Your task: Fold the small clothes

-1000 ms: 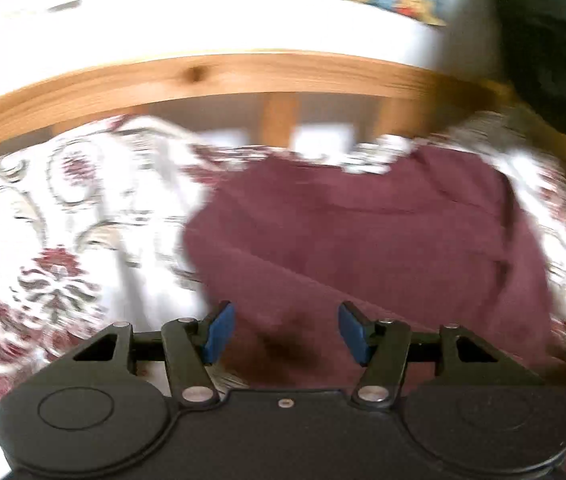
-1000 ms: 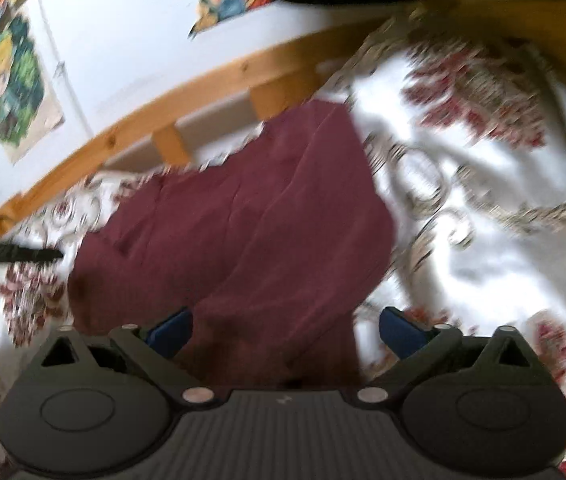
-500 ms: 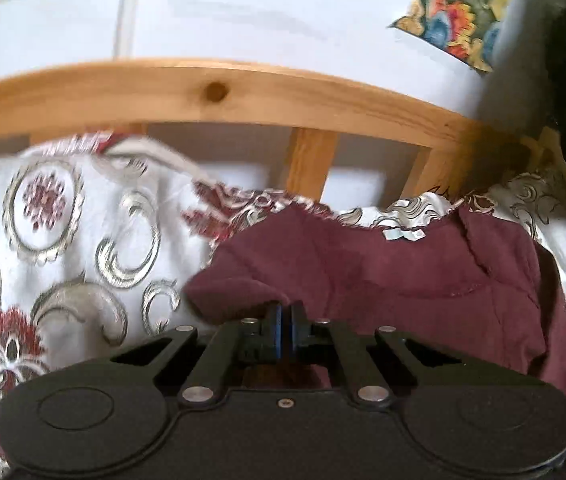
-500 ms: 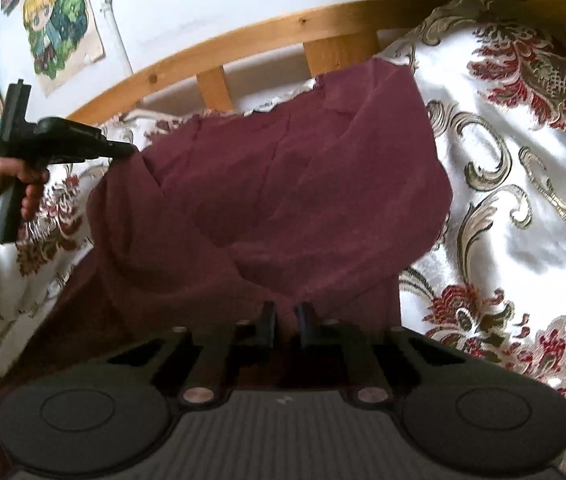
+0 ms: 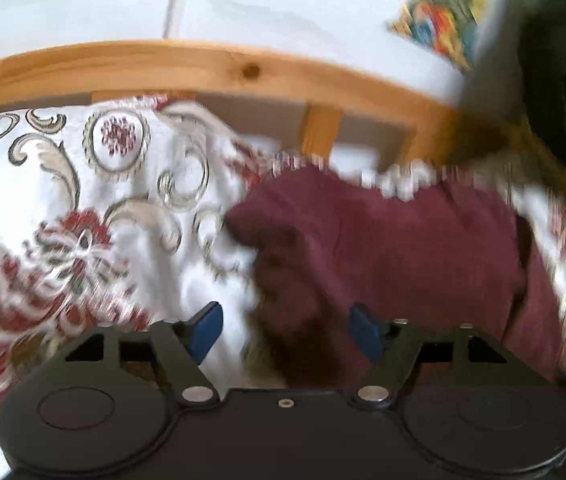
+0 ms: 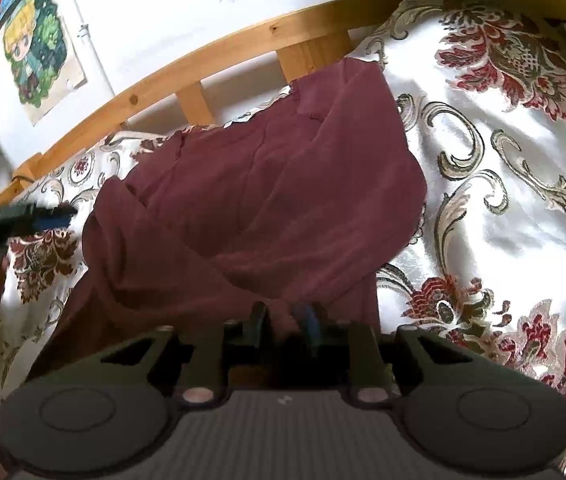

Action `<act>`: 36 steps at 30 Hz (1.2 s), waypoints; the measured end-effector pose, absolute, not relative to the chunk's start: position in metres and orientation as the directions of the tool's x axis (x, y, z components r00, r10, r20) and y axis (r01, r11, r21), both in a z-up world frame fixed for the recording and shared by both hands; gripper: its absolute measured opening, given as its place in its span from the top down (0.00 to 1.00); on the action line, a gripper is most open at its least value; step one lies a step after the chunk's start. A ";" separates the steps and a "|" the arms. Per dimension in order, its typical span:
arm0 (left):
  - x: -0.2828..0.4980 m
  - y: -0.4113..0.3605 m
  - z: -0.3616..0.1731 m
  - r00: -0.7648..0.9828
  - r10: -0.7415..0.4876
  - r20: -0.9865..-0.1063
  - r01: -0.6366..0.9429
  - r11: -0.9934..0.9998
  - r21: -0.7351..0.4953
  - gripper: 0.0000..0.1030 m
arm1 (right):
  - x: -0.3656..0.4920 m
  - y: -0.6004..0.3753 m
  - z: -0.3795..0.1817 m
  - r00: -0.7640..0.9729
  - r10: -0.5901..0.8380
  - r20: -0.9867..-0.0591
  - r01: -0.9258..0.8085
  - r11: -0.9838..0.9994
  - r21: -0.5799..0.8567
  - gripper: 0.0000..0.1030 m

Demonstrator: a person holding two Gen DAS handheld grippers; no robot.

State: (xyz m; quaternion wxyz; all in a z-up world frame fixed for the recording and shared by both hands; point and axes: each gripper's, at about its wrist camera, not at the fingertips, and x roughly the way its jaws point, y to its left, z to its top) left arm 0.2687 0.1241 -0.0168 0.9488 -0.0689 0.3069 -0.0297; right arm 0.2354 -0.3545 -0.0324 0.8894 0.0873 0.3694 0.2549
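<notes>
Left gripper [image 5: 285, 330]: fingers spread, having just been opening, gripping nothing; maroon garment [image 5: 395, 248] lying on the patterned bedspread [image 5: 95, 184], its edge between and ahead of them. Right gripper [image 6: 283, 318]: fingers parting slightly, cloth bunched between them; grip uncertain. Step: a fold is being released. Next: regrasping an edge for another fold.
</notes>
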 end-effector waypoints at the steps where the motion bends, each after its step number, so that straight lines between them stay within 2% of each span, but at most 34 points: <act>1: 0.266 0.120 -0.022 0.791 -0.087 -0.605 0.035 0.995 -0.097 0.29 | 0.236 -0.355 -0.034 0.598 0.519 -0.611 -0.385 0.855 0.348 0.61; 4: 0.266 0.107 -0.039 0.760 -0.026 -0.649 0.085 0.995 0.060 0.29 | 0.235 -0.353 -0.036 0.598 0.523 -0.607 -0.384 0.852 0.356 0.55; 7: 0.273 0.097 -0.051 0.765 0.012 -0.644 0.108 0.983 0.147 0.29 | 0.233 -0.350 -0.038 0.599 0.523 -0.606 -0.389 0.852 0.350 0.51; 12: 0.291 0.077 -0.056 0.822 0.114 -0.559 0.084 0.945 0.317 0.28 | 0.232 -0.350 -0.038 0.601 0.530 -0.598 -0.392 0.848 0.356 0.47; 15: 0.289 0.062 -0.051 0.869 0.118 -0.480 0.092 0.916 0.392 0.29 | 0.232 -0.351 -0.038 0.602 0.532 -0.596 -0.393 0.847 0.359 0.46; 17: 0.285 0.054 -0.050 0.883 0.108 -0.456 0.116 0.892 0.437 0.43 | 0.232 -0.350 -0.038 0.602 0.532 -0.595 -0.392 0.846 0.361 0.45; 19: 0.281 0.050 -0.049 0.881 0.075 -0.467 0.159 0.882 0.443 0.80 | 0.232 -0.350 -0.037 0.603 0.532 -0.594 -0.393 0.846 0.360 0.45; 20: 0.279 0.048 -0.049 0.881 0.073 -0.468 0.164 0.881 0.445 0.85 | 0.232 -0.350 -0.037 0.604 0.532 -0.593 -0.393 0.846 0.359 0.45; 21: 0.275 0.048 -0.048 0.884 0.078 -0.461 0.153 0.883 0.443 0.96 | 0.232 -0.350 -0.037 0.606 0.531 -0.592 -0.392 0.847 0.359 0.45; 27: 0.264 0.072 -0.033 0.883 0.060 -0.466 0.052 0.973 0.223 0.99 | 0.230 -0.349 -0.032 0.605 0.544 -0.581 -0.408 0.839 0.360 0.46; 30: 0.258 0.099 -0.032 0.862 0.052 -0.504 -0.064 0.998 -0.006 0.99 | 0.229 -0.345 -0.027 0.589 0.566 -0.576 -0.434 0.823 0.366 0.53; 32: 0.256 0.121 -0.038 0.838 0.062 -0.542 -0.171 0.974 -0.152 0.99 | 0.228 -0.340 -0.026 0.573 0.574 -0.585 -0.455 0.816 0.356 0.66; 34: 0.258 0.141 -0.046 0.809 0.051 -0.585 -0.254 0.929 -0.269 0.99 | 0.228 -0.335 -0.028 0.559 0.575 -0.598 -0.469 0.814 0.344 0.67; 36: 0.261 0.146 -0.051 0.790 0.025 -0.613 -0.262 0.917 -0.300 0.97 | 0.228 -0.332 -0.030 0.545 0.577 -0.608 -0.471 0.811 0.347 0.67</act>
